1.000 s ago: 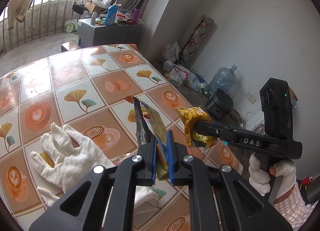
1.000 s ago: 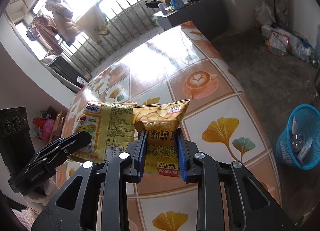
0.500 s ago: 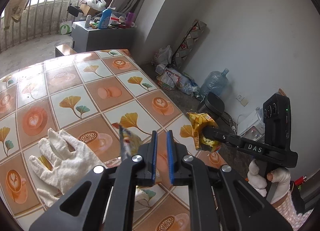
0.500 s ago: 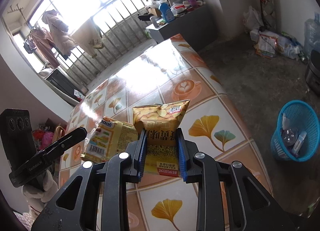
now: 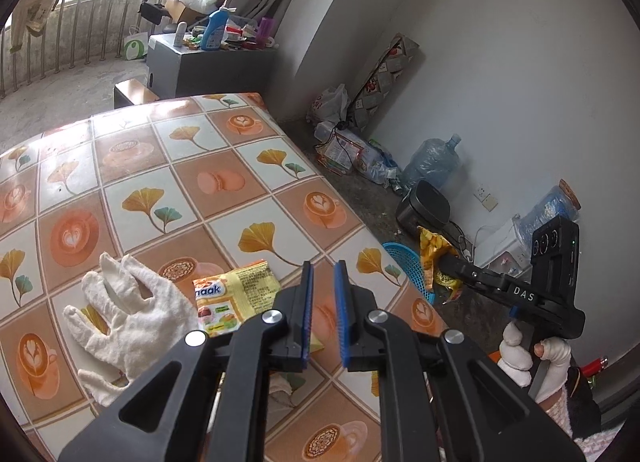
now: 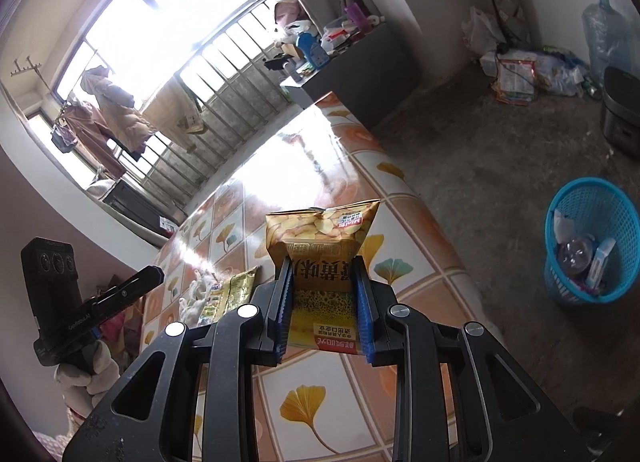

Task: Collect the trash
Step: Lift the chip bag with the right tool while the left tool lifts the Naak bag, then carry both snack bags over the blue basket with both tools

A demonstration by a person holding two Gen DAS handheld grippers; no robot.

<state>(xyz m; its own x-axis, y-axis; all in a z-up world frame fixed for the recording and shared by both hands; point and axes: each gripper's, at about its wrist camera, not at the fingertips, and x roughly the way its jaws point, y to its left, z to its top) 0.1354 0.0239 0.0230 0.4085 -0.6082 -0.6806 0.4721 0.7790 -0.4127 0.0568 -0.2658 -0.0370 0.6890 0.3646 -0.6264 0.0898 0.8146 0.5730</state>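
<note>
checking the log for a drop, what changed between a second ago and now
The left gripper let go of the yellow wrapper: clamped upright a second ago, it now lies flat on the table beside the white glove, and the jaws have just been opening, nothing between them. The right gripper swung toward the blue basket, still clamping the chip bag.

I see bare grey concrete floor [image 6: 472, 165] around the round blue plastic basket [image 6: 586, 242] at three o'clock; nothing blocks it.

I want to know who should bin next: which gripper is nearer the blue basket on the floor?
Right. The right gripper, shut on a chip bag, is out past the table edge beside the blue basket. The left gripper hangs empty over the table.
</note>
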